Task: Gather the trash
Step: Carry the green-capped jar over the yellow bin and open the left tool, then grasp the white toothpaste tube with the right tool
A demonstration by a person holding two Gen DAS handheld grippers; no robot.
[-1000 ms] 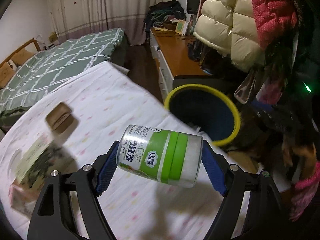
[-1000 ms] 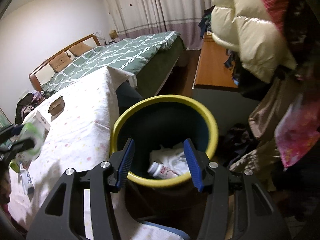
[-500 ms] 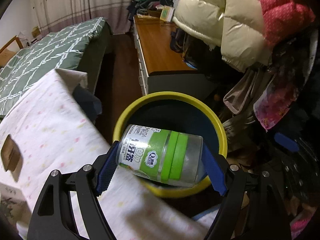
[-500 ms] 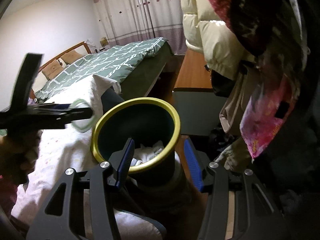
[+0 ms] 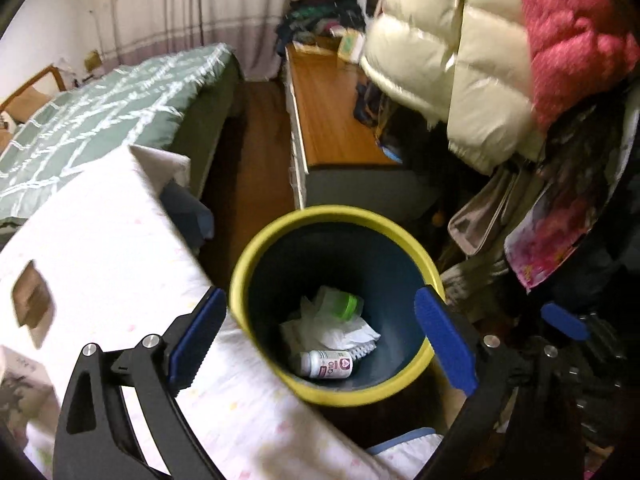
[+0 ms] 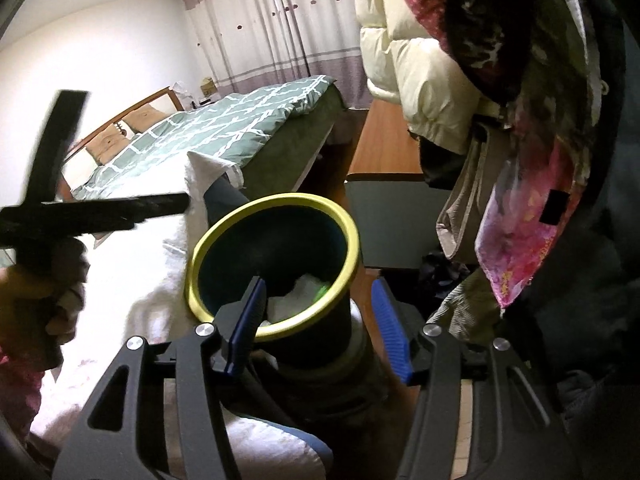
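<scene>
Left gripper [image 5: 316, 336] is above the mouth of the yellow-rimmed bin [image 5: 256, 256]; its jaws are opening, spread wide, with nothing between the blue pads [image 5: 196, 336]. The green-capped jar [image 5: 340, 306] lies inside the bin on crumpled white paper [image 5: 336, 330], near the middle of the bin floor. A small white bottle [image 5: 326, 364] with a pink label lies on its side just beside the paper, towards the bin wall nearest the camera.

Right gripper [image 6: 318, 320] is near the bin's near rim; its jaws are opening, at a medium gap, and empty. From this view the bin rim [image 6: 348, 236] shows between and beyond the fingers, no pad touching it.

The bin stands on the floor just beside the corner of the white-covered surface [image 5: 100, 232]. A brown box [image 5: 32, 304] lies on that cover near its left edge. Puffer coats [image 5: 480, 52] hang above the bin's right side. A green-quilted bed [image 5: 100, 108] is behind
</scene>
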